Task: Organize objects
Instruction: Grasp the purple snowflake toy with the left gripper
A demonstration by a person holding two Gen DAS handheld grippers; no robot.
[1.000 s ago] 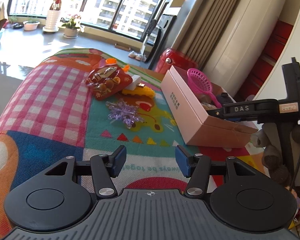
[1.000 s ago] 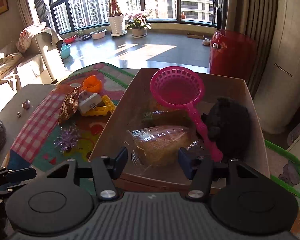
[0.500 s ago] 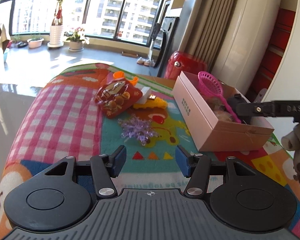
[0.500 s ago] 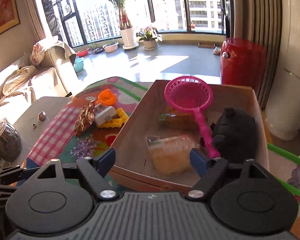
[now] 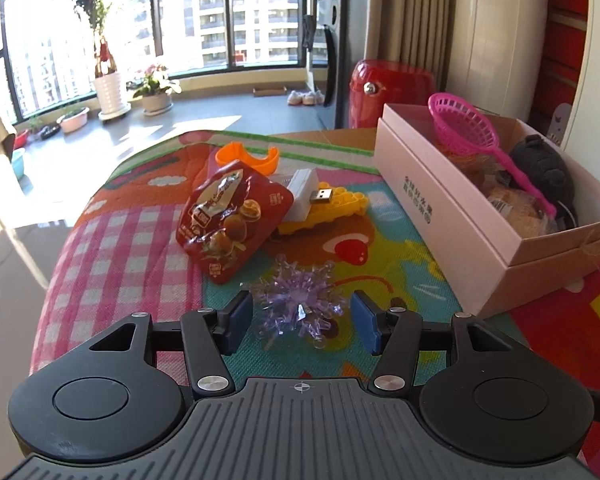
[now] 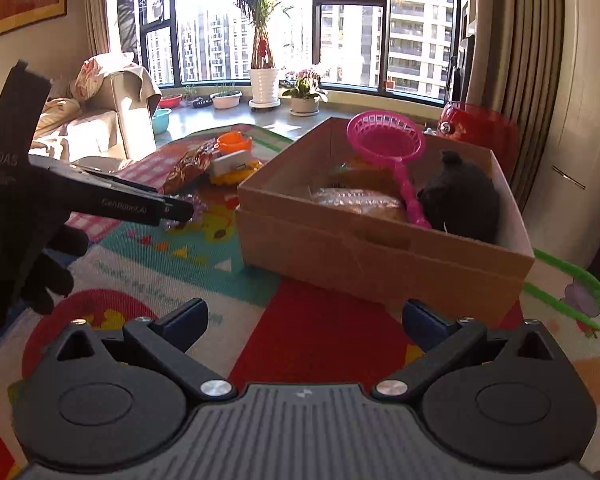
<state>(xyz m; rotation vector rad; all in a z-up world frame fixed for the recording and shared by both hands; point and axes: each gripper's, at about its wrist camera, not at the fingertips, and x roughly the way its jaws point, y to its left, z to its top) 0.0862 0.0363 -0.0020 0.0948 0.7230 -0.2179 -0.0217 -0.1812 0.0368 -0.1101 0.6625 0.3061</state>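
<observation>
A purple crystal snowflake [image 5: 300, 307] lies on the colourful mat between the open fingers of my left gripper [image 5: 302, 318], which touches nothing. Behind it lie a red snack bag [image 5: 230, 220], a white USB adapter [image 5: 304, 192] on a yellow brick plate [image 5: 336, 208], and an orange cup [image 5: 248, 156]. The pink cardboard box [image 5: 452, 216] at the right holds a pink scoop net [image 5: 464, 132], a black plush [image 5: 544, 168] and wrapped bread [image 5: 516, 208]. My right gripper [image 6: 304, 320] is wide open and empty, in front of the box [image 6: 380, 256]. The left gripper also shows in the right wrist view [image 6: 100, 196].
The mat [image 5: 132, 248] covers a table whose left edge drops to the floor. A red round bin [image 5: 388, 96] stands behind the box. Potted plants [image 6: 264, 84] line the window sill. A sofa [image 6: 96, 128] stands at the left.
My left gripper has moved forward over the mat until the snowflake lies between its fingers. My right gripper has pulled back out of the box and opened wider.
</observation>
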